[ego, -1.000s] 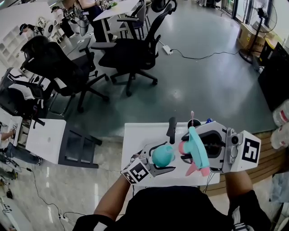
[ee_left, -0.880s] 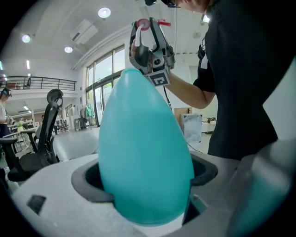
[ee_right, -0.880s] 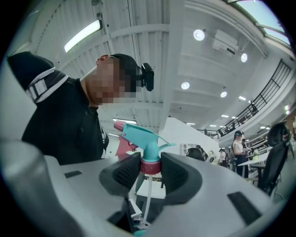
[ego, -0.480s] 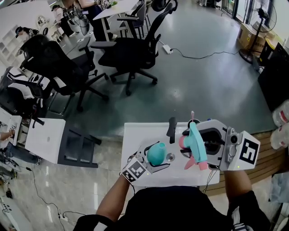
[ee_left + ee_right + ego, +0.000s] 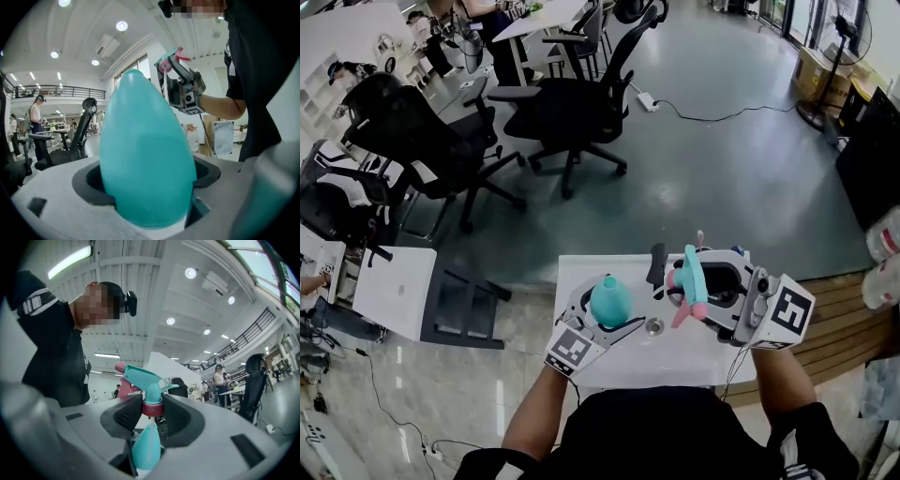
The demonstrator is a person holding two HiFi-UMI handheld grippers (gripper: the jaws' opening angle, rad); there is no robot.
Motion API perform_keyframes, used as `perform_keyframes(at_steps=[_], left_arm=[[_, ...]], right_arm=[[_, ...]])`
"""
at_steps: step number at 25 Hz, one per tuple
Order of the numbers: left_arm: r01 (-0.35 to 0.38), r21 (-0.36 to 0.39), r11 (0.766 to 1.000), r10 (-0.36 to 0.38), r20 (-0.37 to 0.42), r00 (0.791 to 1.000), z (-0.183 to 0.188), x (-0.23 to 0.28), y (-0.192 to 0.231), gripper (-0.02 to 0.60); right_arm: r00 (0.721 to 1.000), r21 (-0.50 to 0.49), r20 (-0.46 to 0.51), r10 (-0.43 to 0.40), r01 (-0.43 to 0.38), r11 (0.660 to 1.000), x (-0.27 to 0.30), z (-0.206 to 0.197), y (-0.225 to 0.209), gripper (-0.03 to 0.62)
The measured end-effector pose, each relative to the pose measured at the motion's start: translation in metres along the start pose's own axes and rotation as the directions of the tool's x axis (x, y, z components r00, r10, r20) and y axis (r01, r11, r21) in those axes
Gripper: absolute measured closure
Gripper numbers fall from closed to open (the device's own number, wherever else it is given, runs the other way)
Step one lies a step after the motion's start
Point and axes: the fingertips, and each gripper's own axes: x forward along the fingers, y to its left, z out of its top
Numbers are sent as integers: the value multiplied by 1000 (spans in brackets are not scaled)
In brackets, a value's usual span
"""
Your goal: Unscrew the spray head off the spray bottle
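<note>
Drawn apart since a second ago, your grippers now hold the parts separately above the white table (image 5: 577, 272): the left gripper (image 5: 614, 319) is clamped on the teal spray bottle (image 5: 610, 300), the right gripper (image 5: 682, 298) on the spray head (image 5: 689, 272).

Left gripper view: the bottle's smooth, rounded body fills the jaws and is likely light and slippery.

Right gripper view: the jaws pinch the pink collar (image 5: 153, 408), probably the firmest hold.

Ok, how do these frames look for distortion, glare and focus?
Head view: evenly lit, sharp, straight lines bowing toward the edges. Left gripper view: heavy fisheye with black corners; the teal bottle fills the middle, ceiling lamps blown out. Right gripper view: same fisheye and dark rim, spray head crisp, strip light glaring at top left.
</note>
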Motion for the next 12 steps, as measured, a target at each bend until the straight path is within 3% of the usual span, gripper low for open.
perform_keyframes(at_steps=[7, 12], left_arm=[[-101, 1, 995, 101, 34, 994, 19, -2, 20, 109], [-115, -4, 993, 115, 56, 992, 27, -6, 22, 109]], right_arm=[[990, 37, -98, -104, 108, 993, -11, -46, -13, 453], [970, 43, -165, -178, 187, 981, -20, -76, -13, 453]])
